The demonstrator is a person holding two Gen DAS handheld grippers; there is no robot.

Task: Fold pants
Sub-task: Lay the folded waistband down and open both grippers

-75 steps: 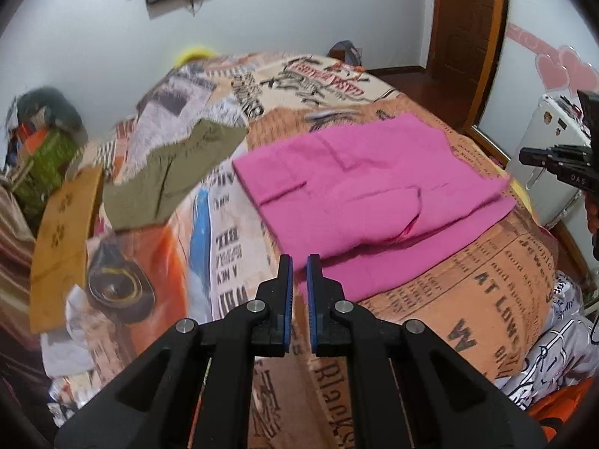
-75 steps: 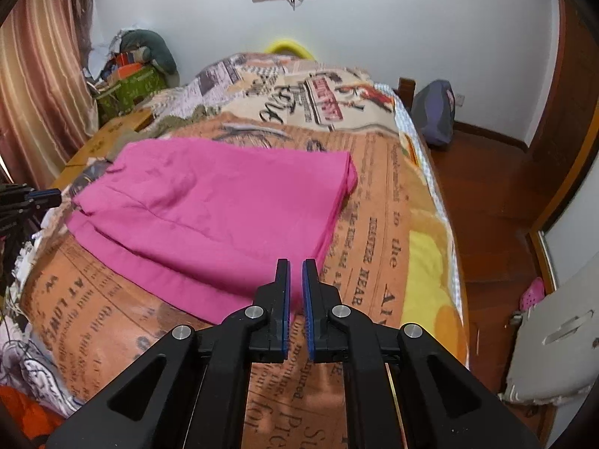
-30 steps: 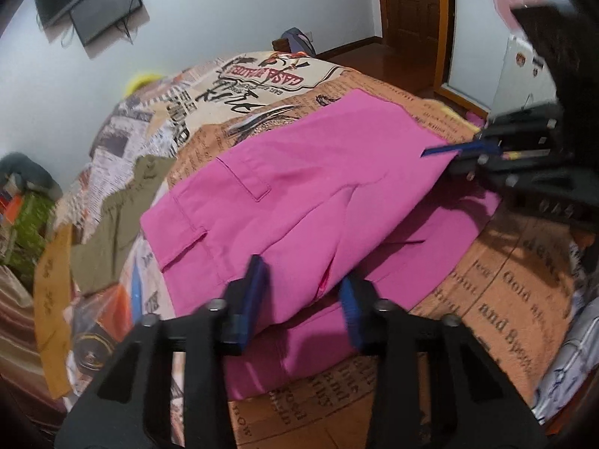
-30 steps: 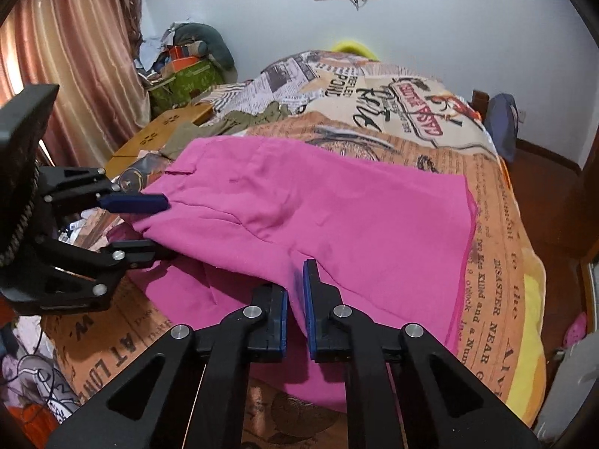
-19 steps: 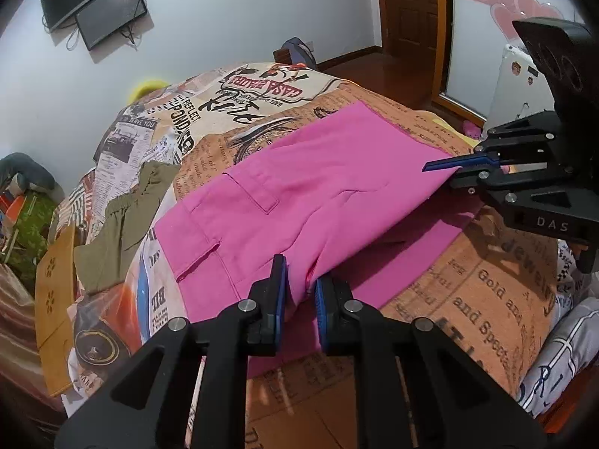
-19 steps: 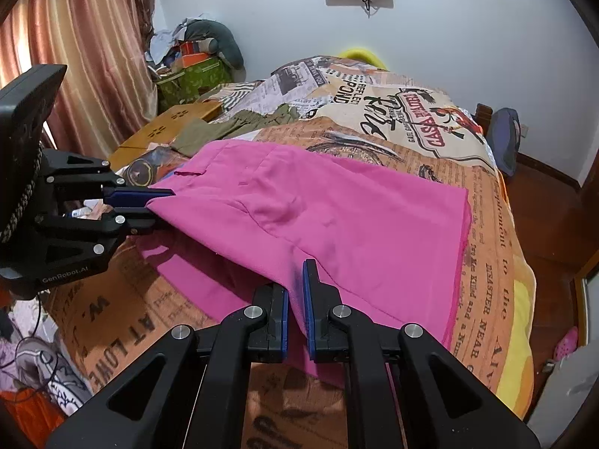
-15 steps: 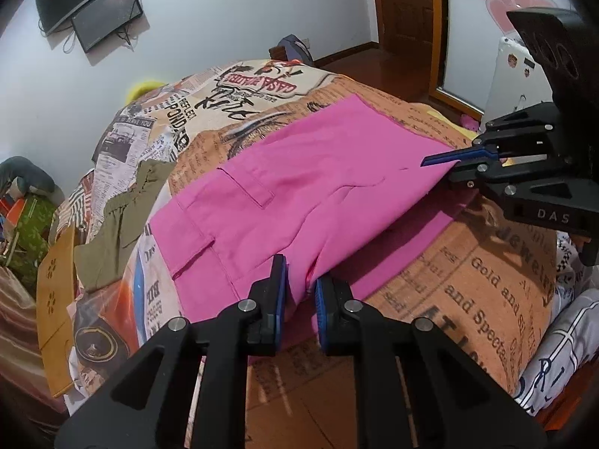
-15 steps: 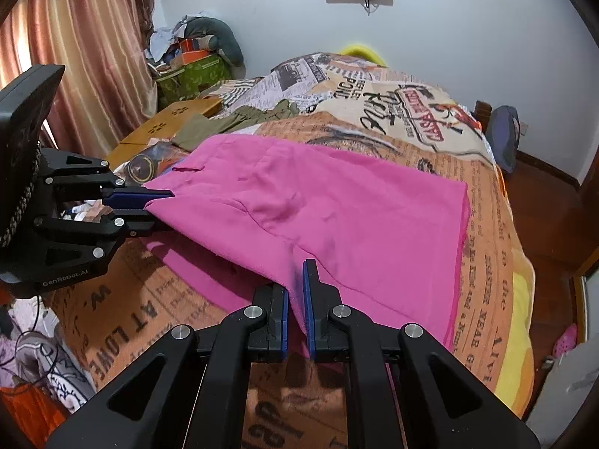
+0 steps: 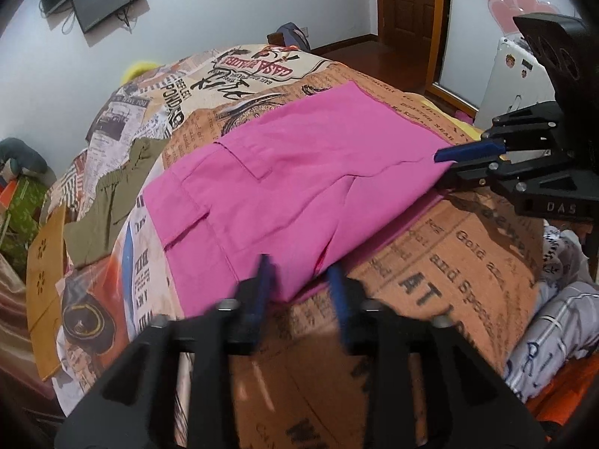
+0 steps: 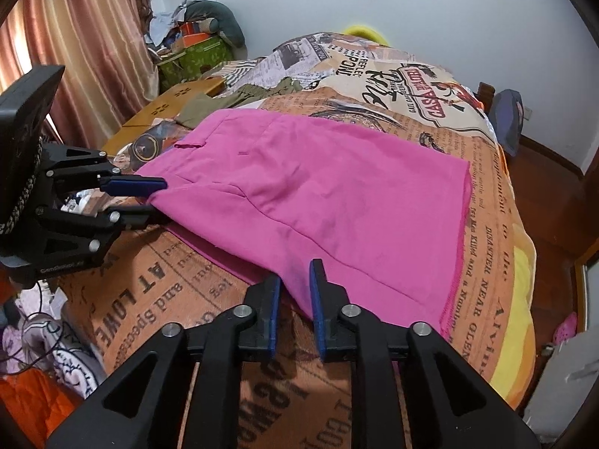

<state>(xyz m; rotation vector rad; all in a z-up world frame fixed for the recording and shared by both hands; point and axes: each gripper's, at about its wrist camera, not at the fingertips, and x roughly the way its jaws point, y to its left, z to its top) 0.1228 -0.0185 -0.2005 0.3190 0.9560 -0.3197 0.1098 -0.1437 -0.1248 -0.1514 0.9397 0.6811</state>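
Note:
Pink pants (image 9: pixel 295 172) lie folded on the newspaper-print bedspread (image 9: pixel 441 284); they also show in the right wrist view (image 10: pixel 337 194). My left gripper (image 9: pixel 299 280) is open, its blue fingers astride the near folded edge, blurred by motion. It shows at the left of the right wrist view (image 10: pixel 149 202), jaws parted around the cloth edge. My right gripper (image 10: pixel 294 284) is open with the near pink edge between its fingers. It shows at the right of the left wrist view (image 9: pixel 445 168), jaws parted at the cloth edge.
An olive garment (image 9: pixel 112 191) lies on the bed beyond the pants. A wooden bedside surface (image 10: pixel 168 108), a pile of clutter (image 10: pixel 194 45) and curtains (image 10: pixel 86 41) stand on one side. A white appliance (image 9: pixel 520 75) and a door (image 9: pixel 408 7) stand on the other.
Both grippers were shut on the near pink edge and have opened, letting the fold rest on the bed. The left gripper is still moving.

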